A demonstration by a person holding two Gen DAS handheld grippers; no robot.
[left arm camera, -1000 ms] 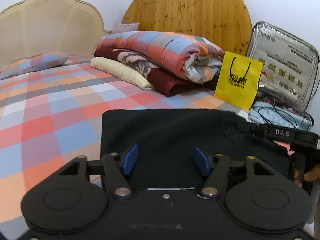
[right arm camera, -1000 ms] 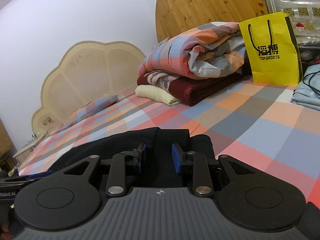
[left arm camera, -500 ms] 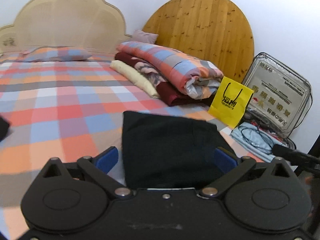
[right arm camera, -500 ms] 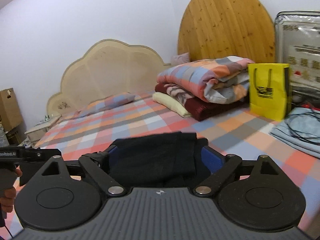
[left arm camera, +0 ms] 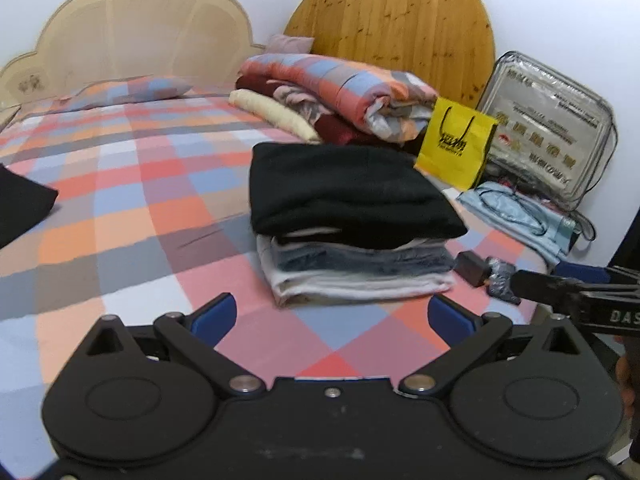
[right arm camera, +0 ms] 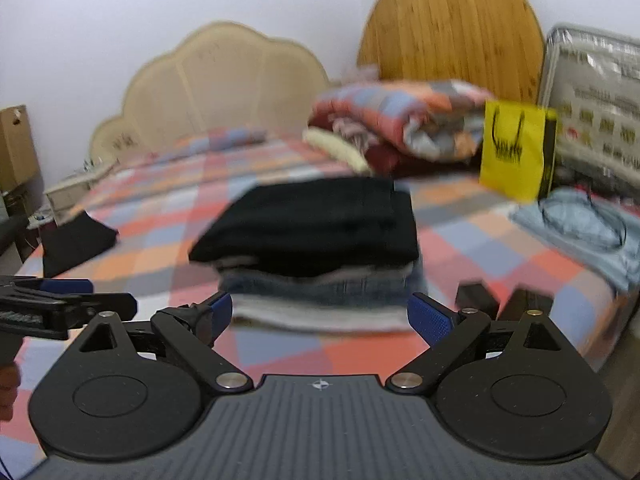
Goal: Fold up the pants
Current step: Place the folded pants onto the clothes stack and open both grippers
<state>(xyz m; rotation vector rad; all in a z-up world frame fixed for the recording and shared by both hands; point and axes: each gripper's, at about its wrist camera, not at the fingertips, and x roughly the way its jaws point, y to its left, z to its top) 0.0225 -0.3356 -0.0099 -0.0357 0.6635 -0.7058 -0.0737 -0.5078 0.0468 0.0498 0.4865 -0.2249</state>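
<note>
Black folded pants (left arm camera: 344, 188) lie flat on top of a stack of folded clothes (left arm camera: 360, 272) on the checked bedspread (left arm camera: 132, 200); under them a blue denim layer, then a pale grey one at the bottom. All places below are given from that stack.

Left gripper (left arm camera: 330, 318): jaws spread wide, nothing between them, blue pads (left arm camera: 212, 314) just short of the stack's near edge, apart from it. Right gripper (right arm camera: 320, 314): also spread wide, holding nothing, near the stack's front edge; this view is blurred.

Behind the stack: a pile of folded quilts (left arm camera: 340, 96), checked one on top, dark red and cream below. Behind and to the right: a yellow paper bag (left arm camera: 456, 148) standing upright, then a clear zip storage bag (left arm camera: 548, 128) against the wall. Right of the stack: a light blue cloth (left arm camera: 516, 216) with a black cable on it. Far left of the stack, well apart: another black garment (right arm camera: 76, 240) near the bed edge. Beyond everything, a scalloped headboard (left arm camera: 132, 36) and a round wooden board (left arm camera: 396, 16).
</note>
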